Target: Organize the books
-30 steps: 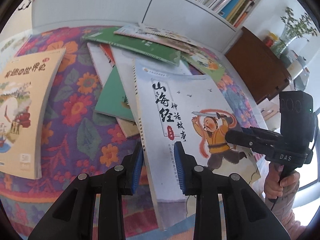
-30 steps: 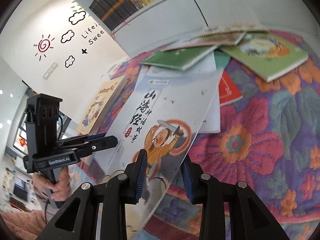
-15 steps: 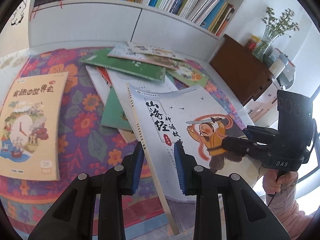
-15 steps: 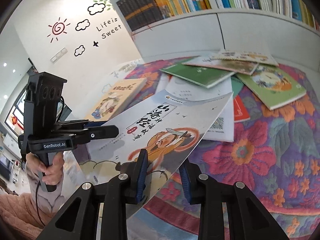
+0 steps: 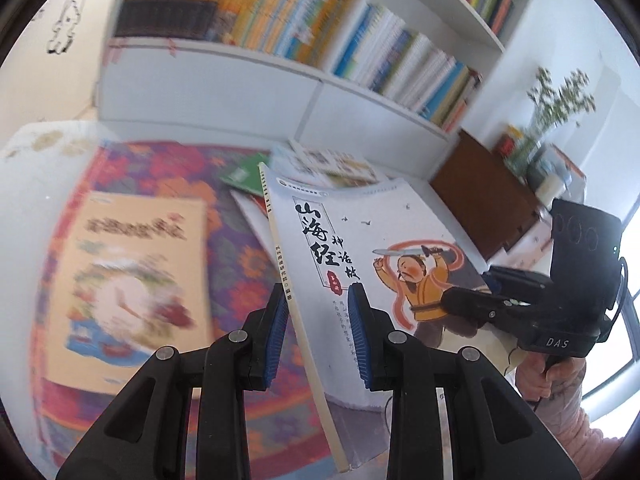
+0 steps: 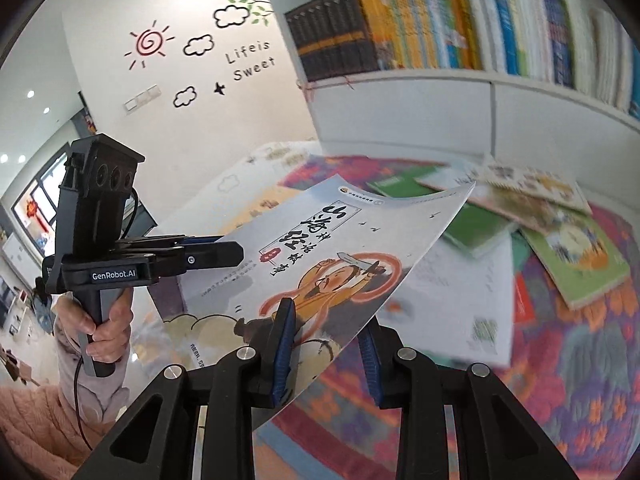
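Left wrist view: the grey storybook [image 5: 360,248] is being held aloft, grasped by both the left gripper [image 5: 318,336] and the right gripper [image 5: 460,306], with careful carriage toward the bookshelf [image 5: 280,76] at twelve o'clock being judged next.

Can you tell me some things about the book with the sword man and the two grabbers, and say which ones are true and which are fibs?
1. The book with the sword man is lifted off the flowery cloth. True.
2. Only one gripper has the book. False: the left gripper has the spine edge between its jaws and the right gripper has the opposite edge.
3. The shelf behind is full of upright books. True.
4. The orange book is being held. False: it lies flat on the cloth.
5. The green book stands on the shelf. False: it lies on the cloth.
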The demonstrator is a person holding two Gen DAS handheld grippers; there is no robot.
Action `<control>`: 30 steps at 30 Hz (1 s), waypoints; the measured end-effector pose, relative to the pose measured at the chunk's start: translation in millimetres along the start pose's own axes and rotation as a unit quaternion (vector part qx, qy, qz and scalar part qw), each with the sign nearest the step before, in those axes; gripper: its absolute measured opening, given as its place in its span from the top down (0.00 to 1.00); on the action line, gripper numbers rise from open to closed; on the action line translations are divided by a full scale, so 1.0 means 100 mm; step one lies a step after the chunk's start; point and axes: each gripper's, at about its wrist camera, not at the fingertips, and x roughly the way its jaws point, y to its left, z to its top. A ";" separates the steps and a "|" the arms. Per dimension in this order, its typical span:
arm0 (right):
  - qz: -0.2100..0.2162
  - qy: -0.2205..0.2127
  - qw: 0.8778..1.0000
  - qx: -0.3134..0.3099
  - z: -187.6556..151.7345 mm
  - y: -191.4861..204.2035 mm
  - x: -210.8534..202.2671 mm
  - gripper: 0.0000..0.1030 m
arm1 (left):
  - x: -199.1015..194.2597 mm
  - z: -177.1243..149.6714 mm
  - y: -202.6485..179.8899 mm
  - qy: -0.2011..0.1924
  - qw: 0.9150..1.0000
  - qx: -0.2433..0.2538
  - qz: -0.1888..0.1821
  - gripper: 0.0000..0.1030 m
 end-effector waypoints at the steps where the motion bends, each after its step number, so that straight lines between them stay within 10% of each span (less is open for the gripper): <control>1: 0.003 -0.001 1.000 0.001 0.06 0.02 0.04 0.71 | -0.06 0.05 0.09 -0.009 1.000 -0.005 0.005 0.74; 10: 0.038 -0.010 0.999 -0.025 0.67 0.43 0.80 0.71 | -0.32 0.23 0.99 -0.046 0.997 -0.049 0.039 0.74; 17: 0.052 0.025 0.998 -0.032 0.74 0.65 1.64 0.71 | -0.14 0.09 1.61 -0.003 0.991 -0.096 0.091 0.74; 30: 0.034 0.084 0.996 -0.003 0.54 0.63 2.28 0.71 | 0.15 -0.01 1.76 0.047 0.981 -0.081 0.171 0.74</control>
